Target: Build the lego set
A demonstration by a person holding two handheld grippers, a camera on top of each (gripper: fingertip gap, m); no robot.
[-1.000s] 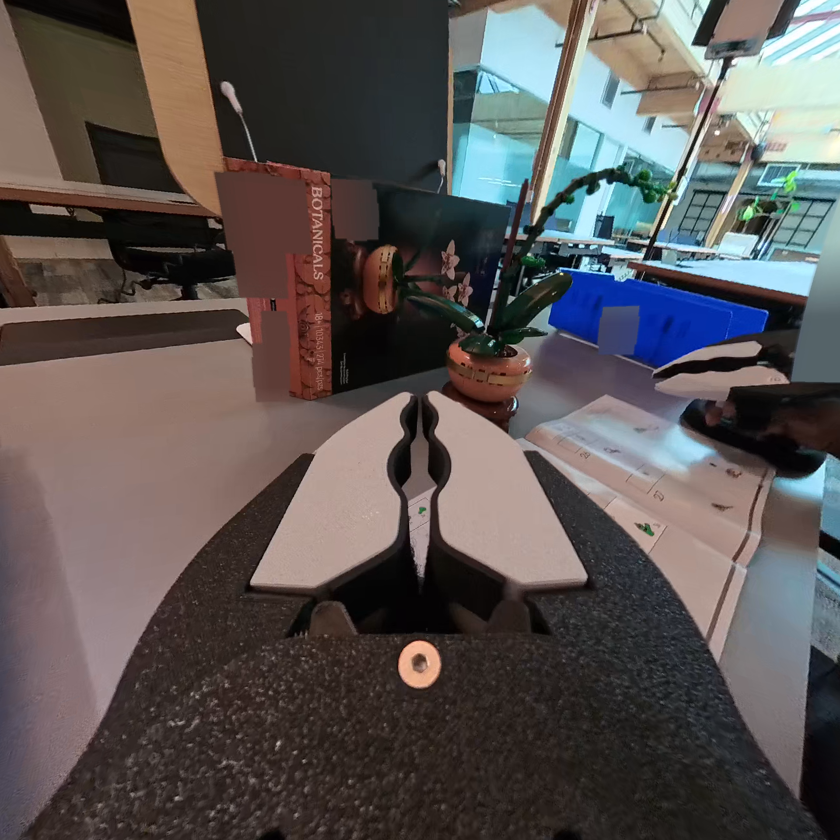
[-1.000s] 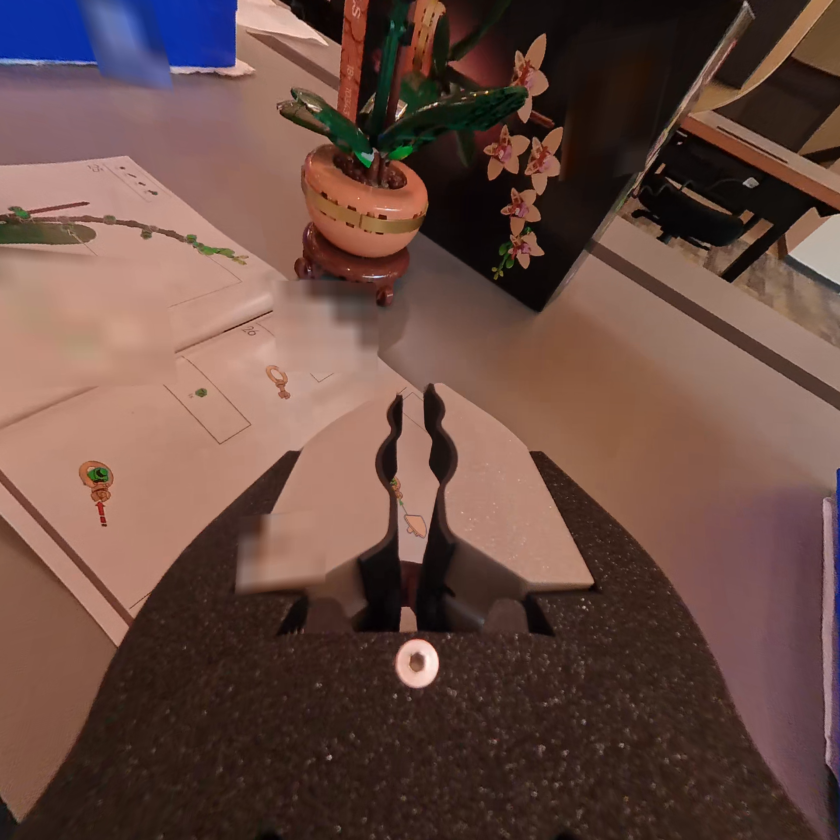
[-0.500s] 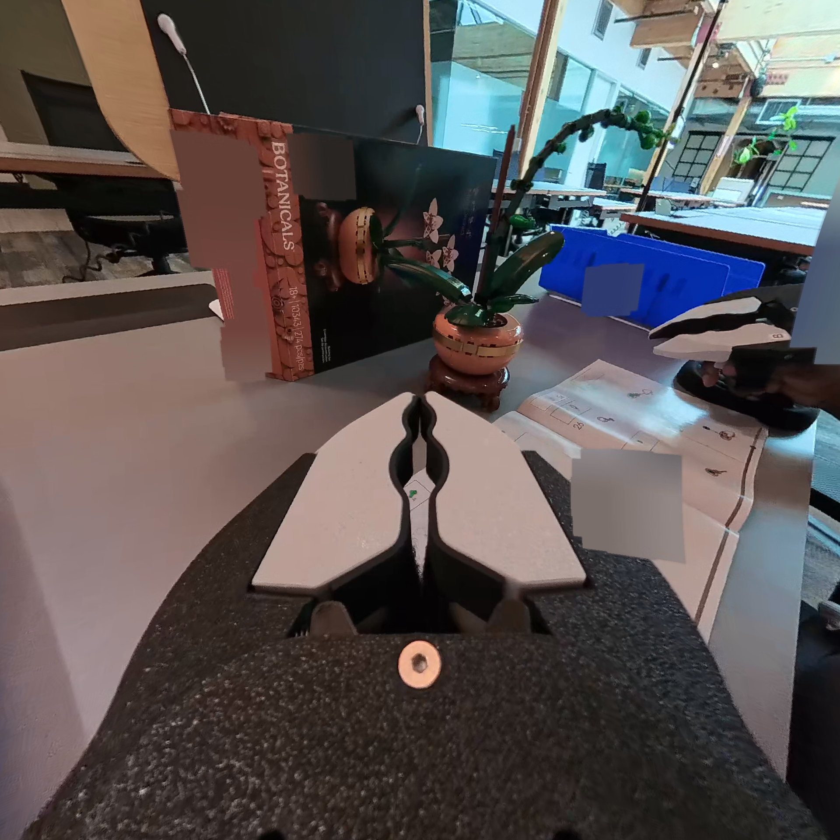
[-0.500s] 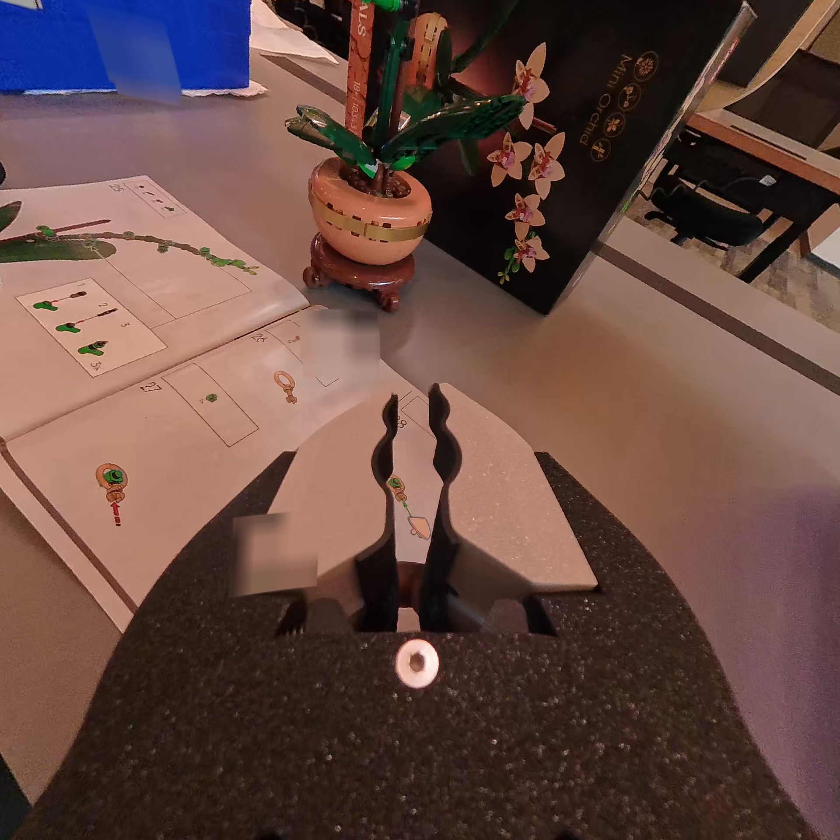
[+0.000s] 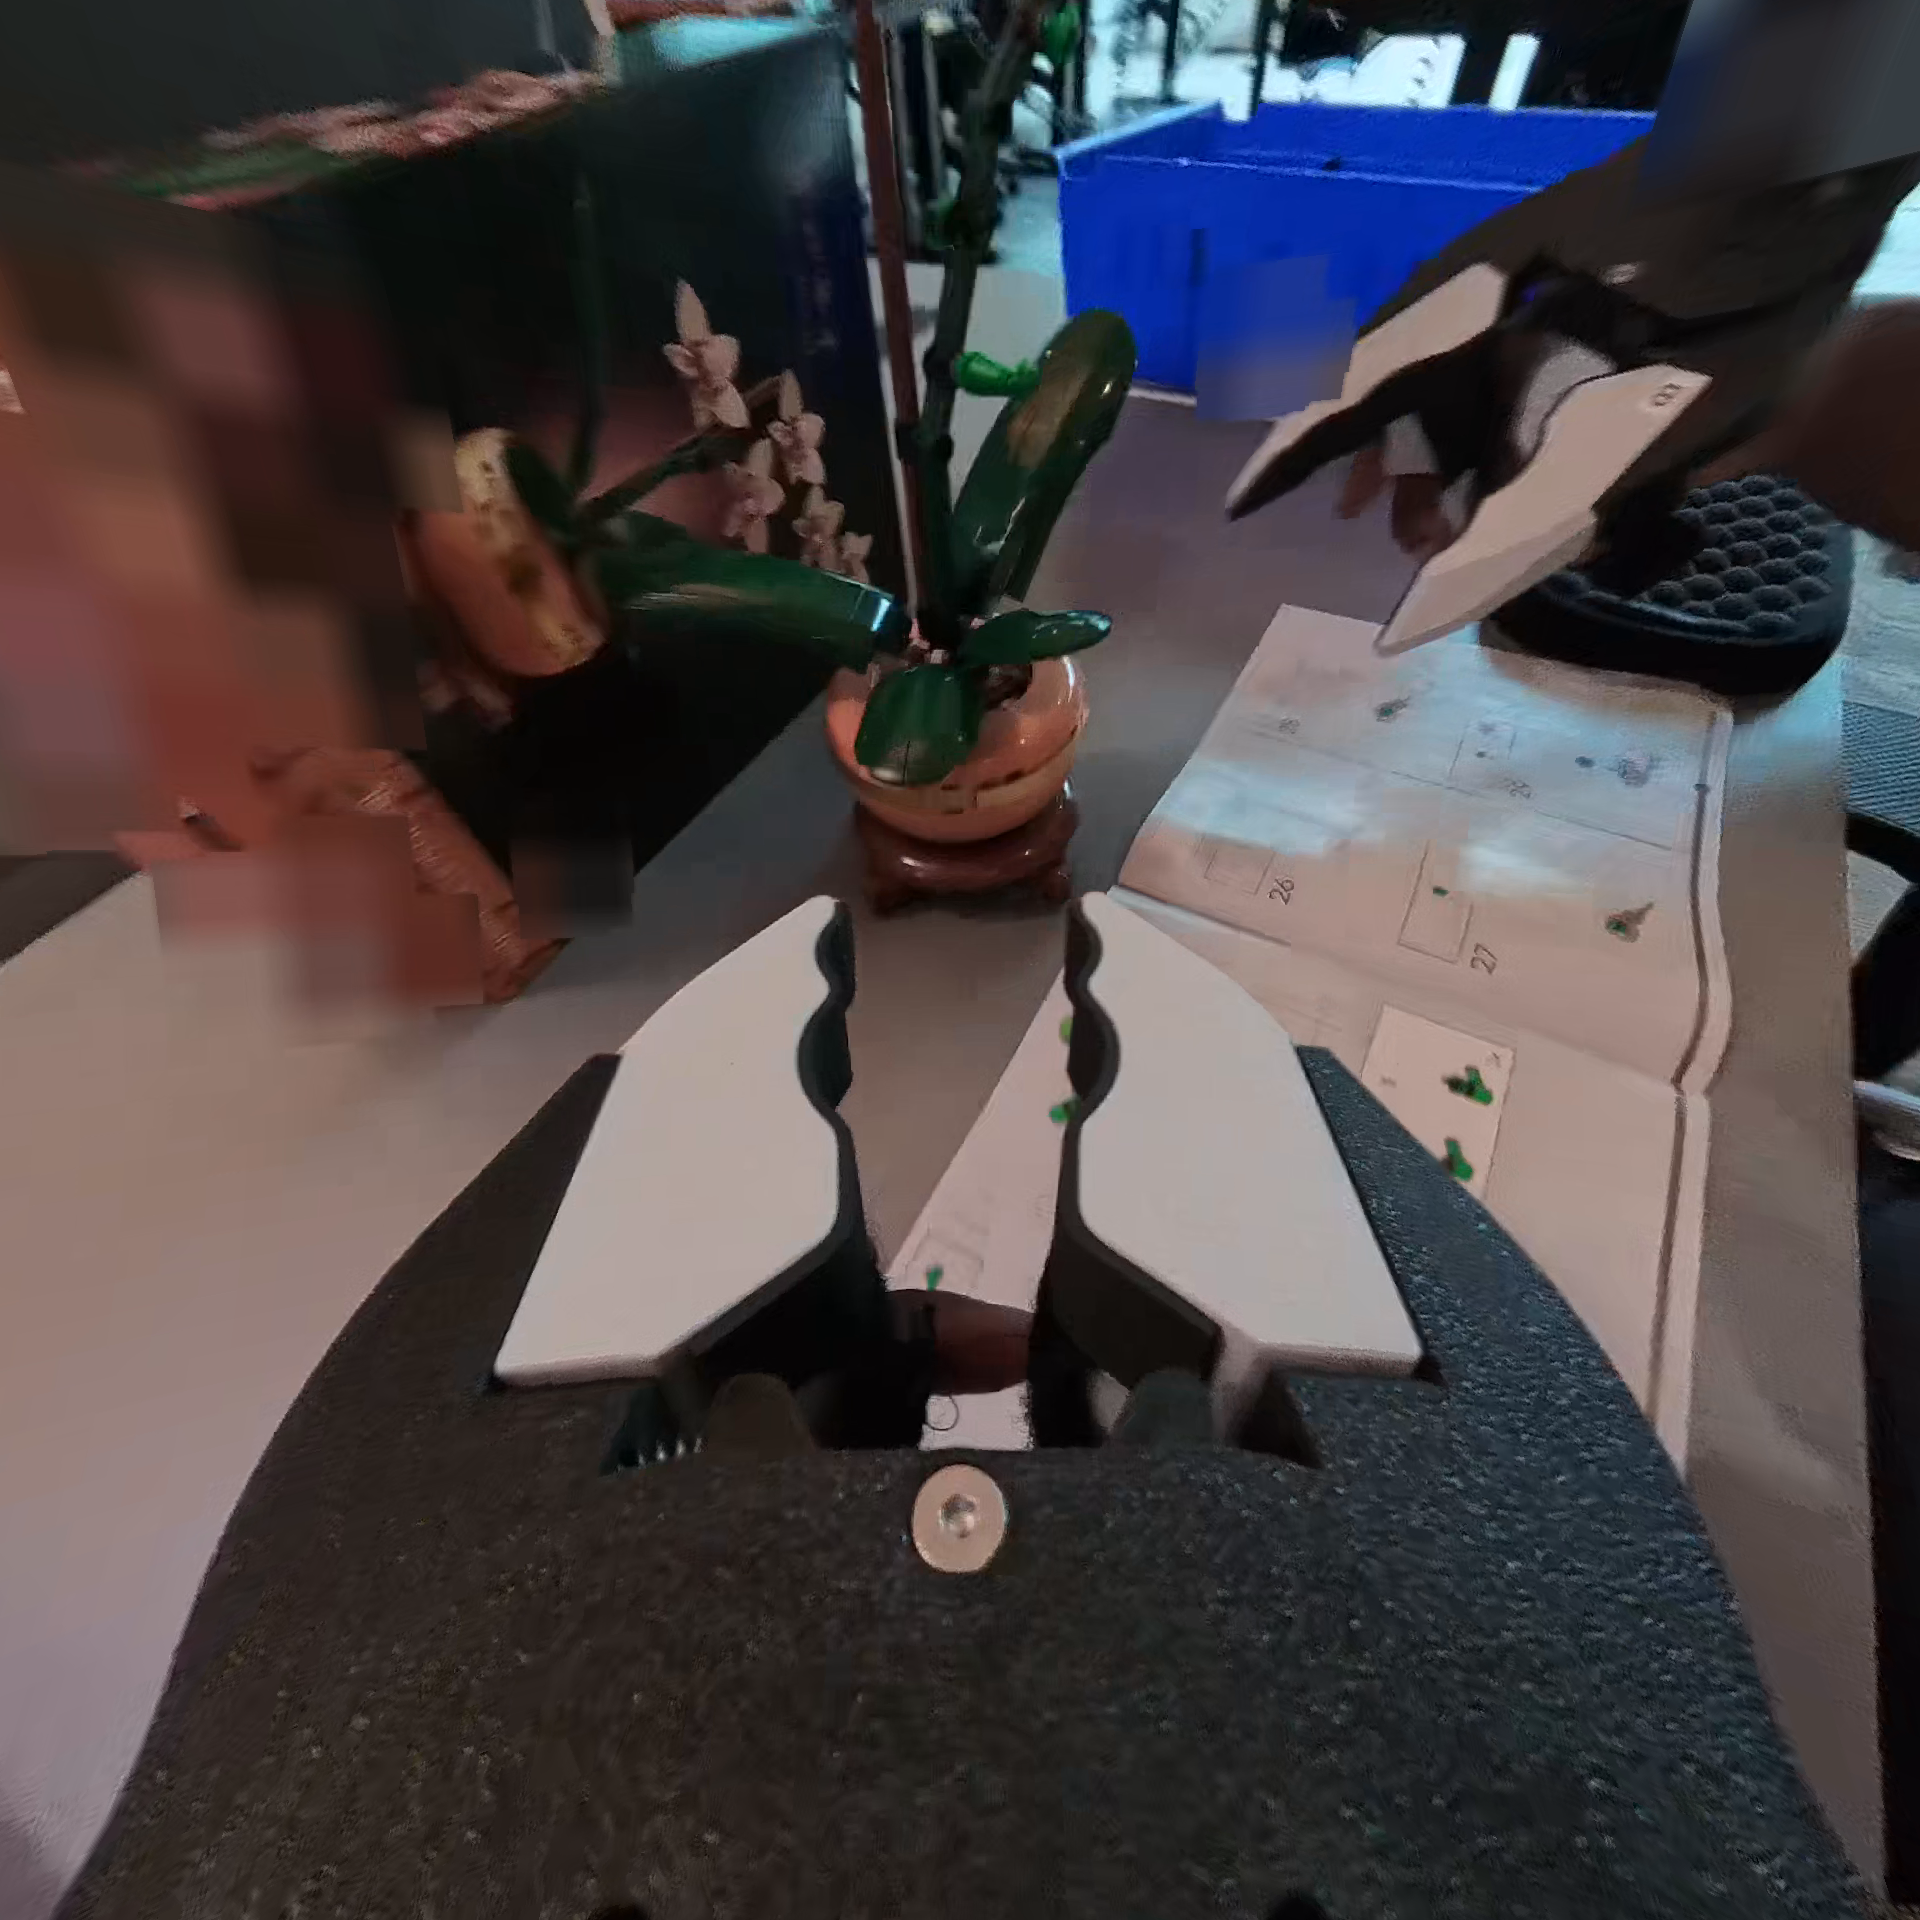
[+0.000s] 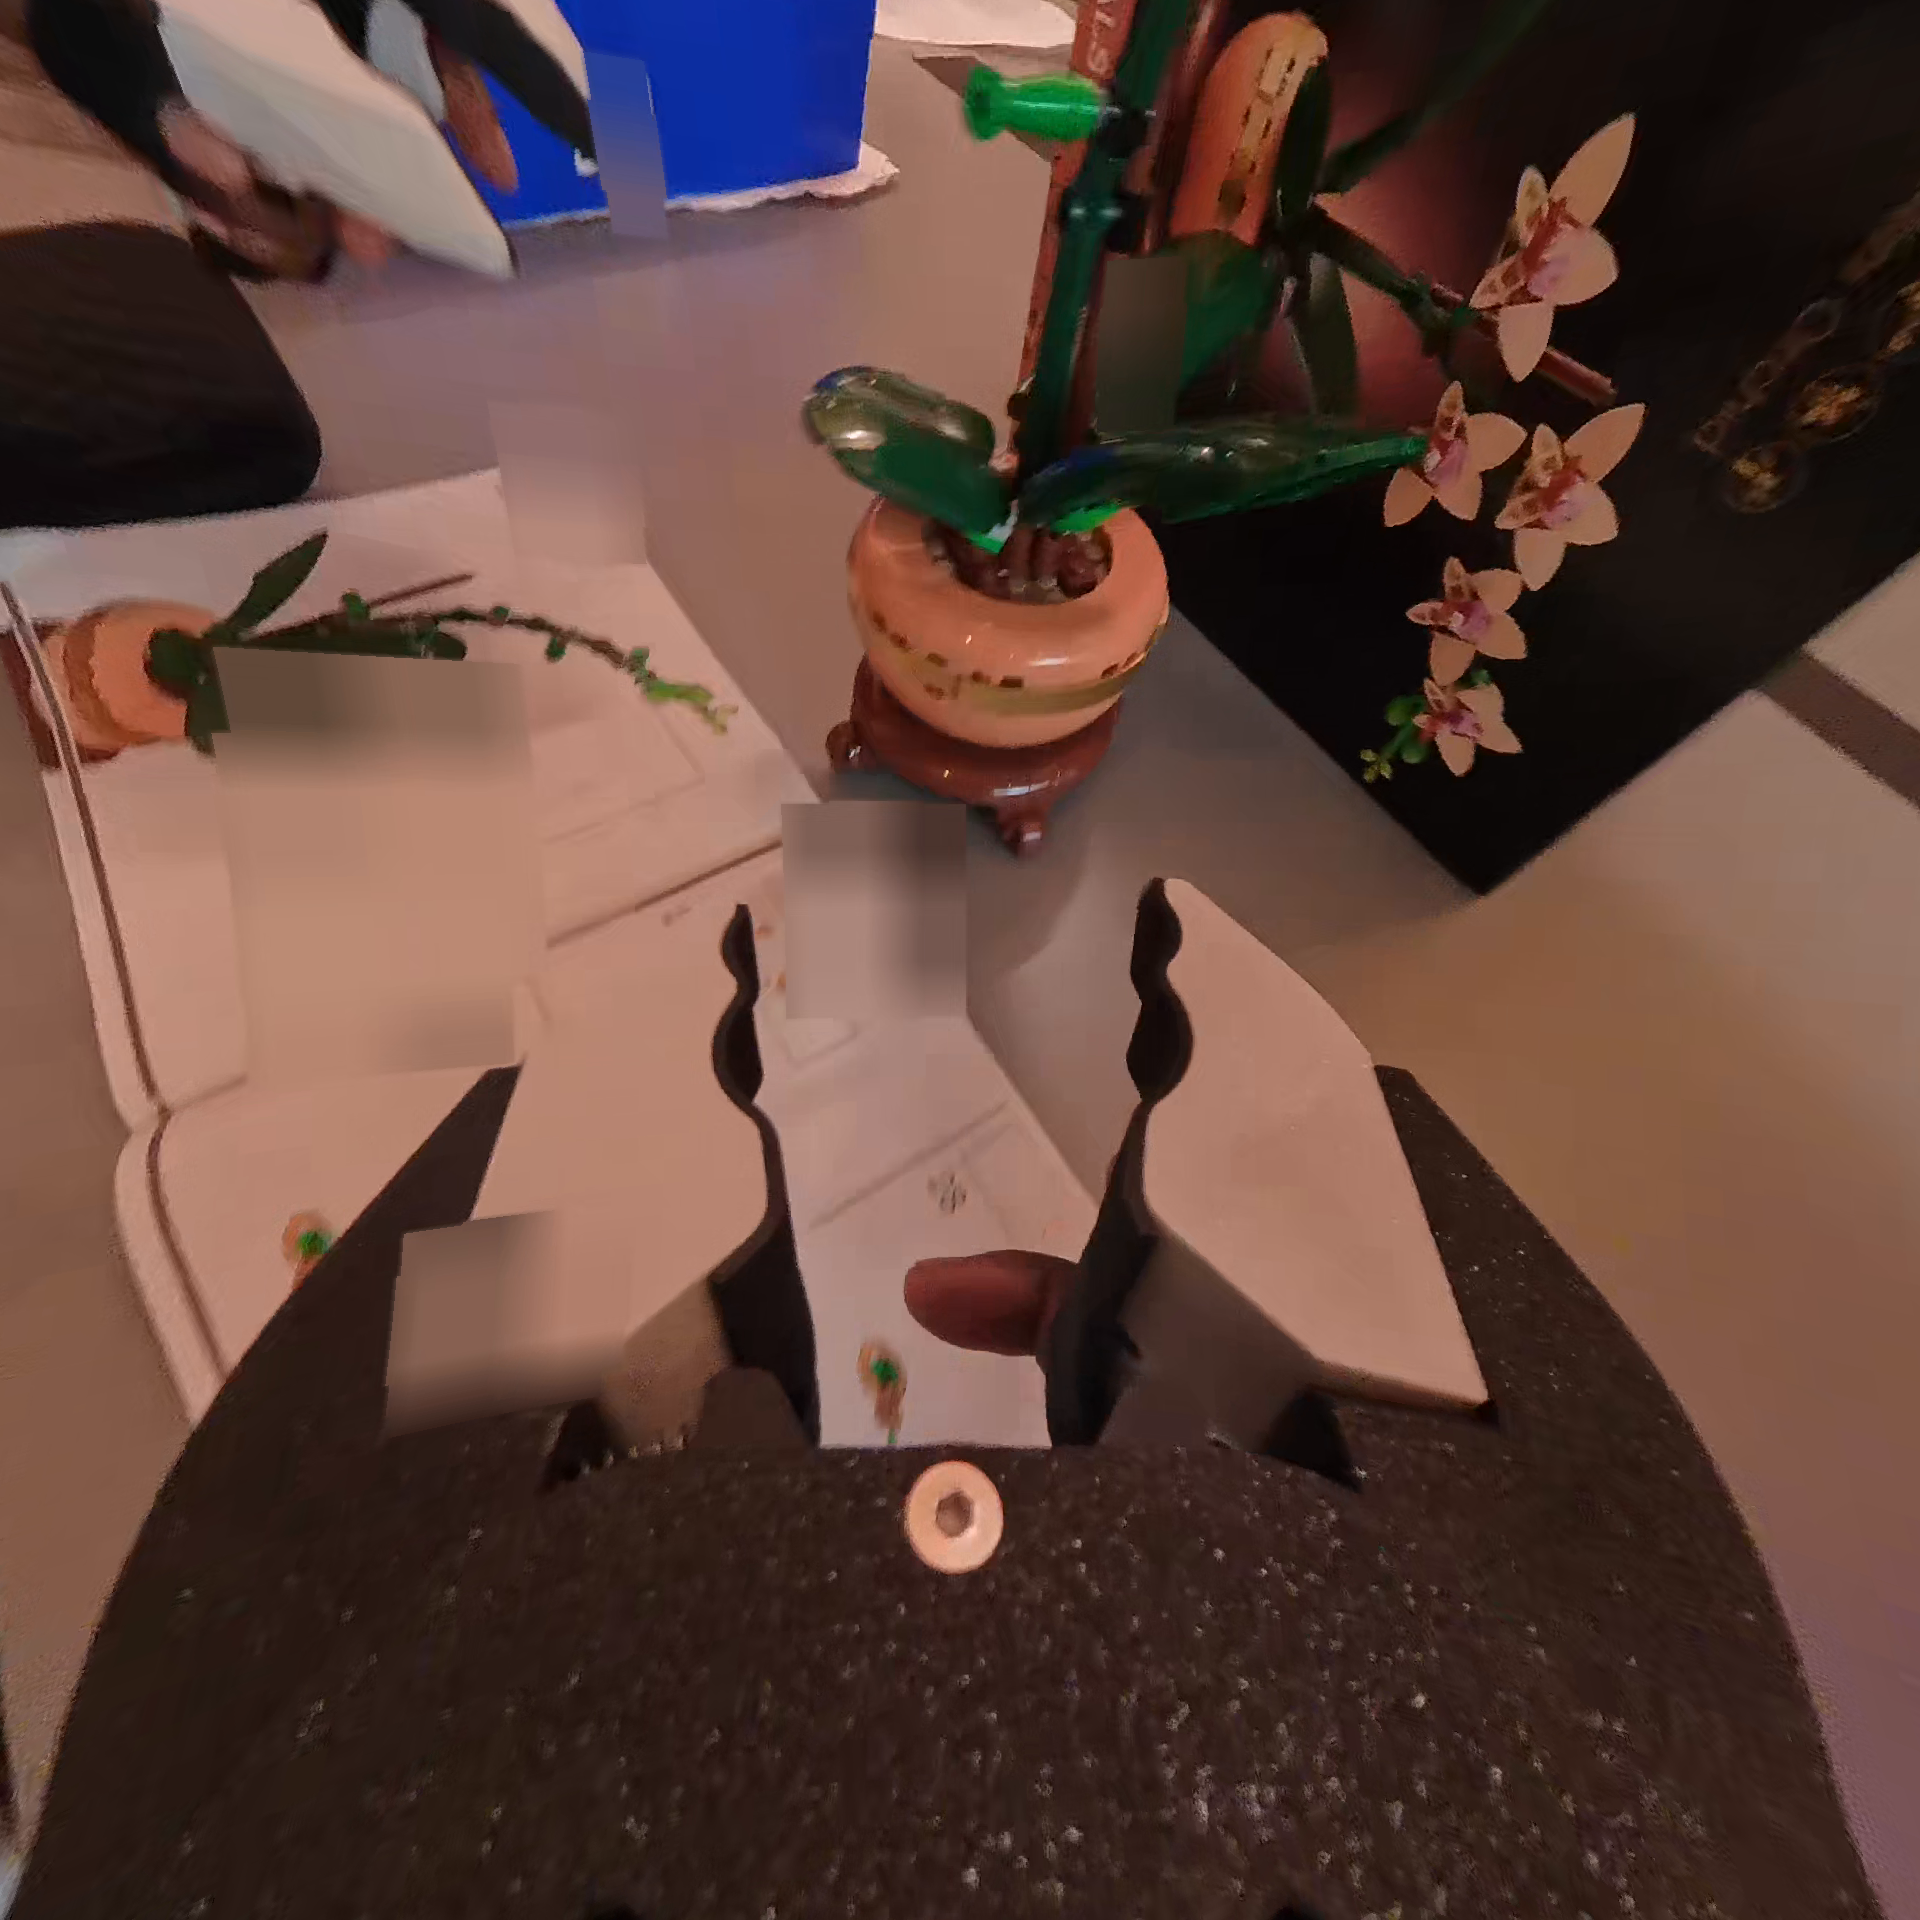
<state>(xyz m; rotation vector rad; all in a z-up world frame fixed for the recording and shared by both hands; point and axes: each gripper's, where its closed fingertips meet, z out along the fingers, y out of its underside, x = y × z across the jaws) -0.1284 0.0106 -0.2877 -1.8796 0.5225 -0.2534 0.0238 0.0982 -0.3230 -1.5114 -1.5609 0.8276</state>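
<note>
The lego orchid [image 5: 961, 764] stands on the grey table in a peach pot on a brown base, with green leaves and a tall stem. It also shows in the right wrist view [image 6: 1003, 655]. My left gripper [image 5: 958, 920] is open and empty, just short of the pot's base. My right gripper [image 6: 951, 904] is open wider and empty, in front of the pot, over the open instruction booklet [image 6: 644, 1039]. Each gripper shows in the other's view, the right one [image 5: 1403, 520] and the left one [image 6: 343, 135]. No loose brick is visible.
The dark set box [image 5: 623, 416] stands upright just behind the orchid [image 6: 1558, 416]. The booklet [image 5: 1455, 831] lies right of the pot. A blue bin [image 5: 1247, 208] sits at the back. A black honeycomb pad [image 5: 1683, 592] lies beyond the booklet. It is some 15 cm from my right tips to the orchid [image 6: 1558, 416]. The left camera catches it too, in the left wrist view [image 5: 765, 410].
Both grippers have opened from shut. Both have moved closer to the orchid pot and tilted down toward the table.
</note>
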